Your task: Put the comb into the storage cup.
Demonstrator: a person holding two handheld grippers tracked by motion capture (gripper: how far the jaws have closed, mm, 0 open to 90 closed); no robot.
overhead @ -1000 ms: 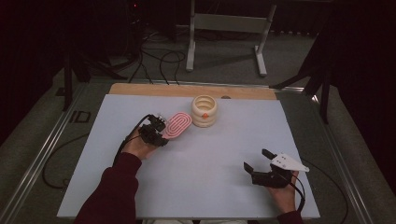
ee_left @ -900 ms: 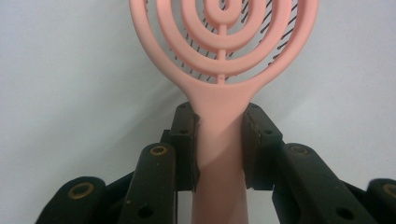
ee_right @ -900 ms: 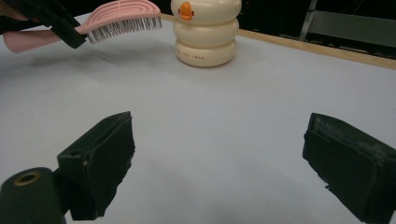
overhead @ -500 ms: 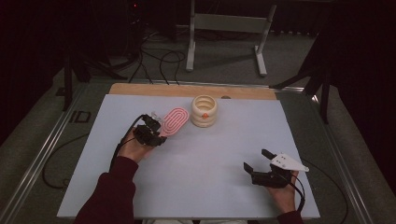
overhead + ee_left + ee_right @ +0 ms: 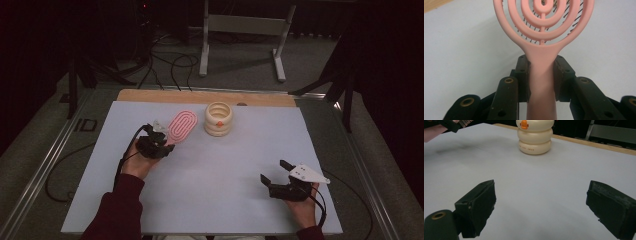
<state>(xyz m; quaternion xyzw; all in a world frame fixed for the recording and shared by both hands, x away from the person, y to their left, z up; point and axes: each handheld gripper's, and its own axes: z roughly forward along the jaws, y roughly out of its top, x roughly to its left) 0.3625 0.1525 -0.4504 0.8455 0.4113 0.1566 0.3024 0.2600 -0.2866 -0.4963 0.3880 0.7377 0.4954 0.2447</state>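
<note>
A pink hairbrush (image 5: 181,125) with an oval ringed head hangs a little above the white table (image 5: 215,195), left of a cream ringed pot (image 5: 218,119) with an orange mark. My left gripper (image 5: 161,140) is shut on the brush handle (image 5: 541,75); both pads (image 5: 522,75) press its sides just below the head, and dark bristles show through the rings. My right gripper (image 5: 274,170) rests near the front right of the table, jaws wide open with nothing between them. From the right gripper (image 5: 541,202) the cream pot (image 5: 534,137) stands straight ahead, farther off.
A wooden strip (image 5: 200,96) runs along the table's far edge. Beyond it are metal stand legs (image 5: 240,30) and cables (image 5: 165,60) on the floor. Metal rails (image 5: 45,165) border the table sides. A cable trails from the left gripper along the sleeve (image 5: 115,215).
My left gripper has carried the brush a little to the left and up, away from the cream pot. The right gripper has kept still.
</note>
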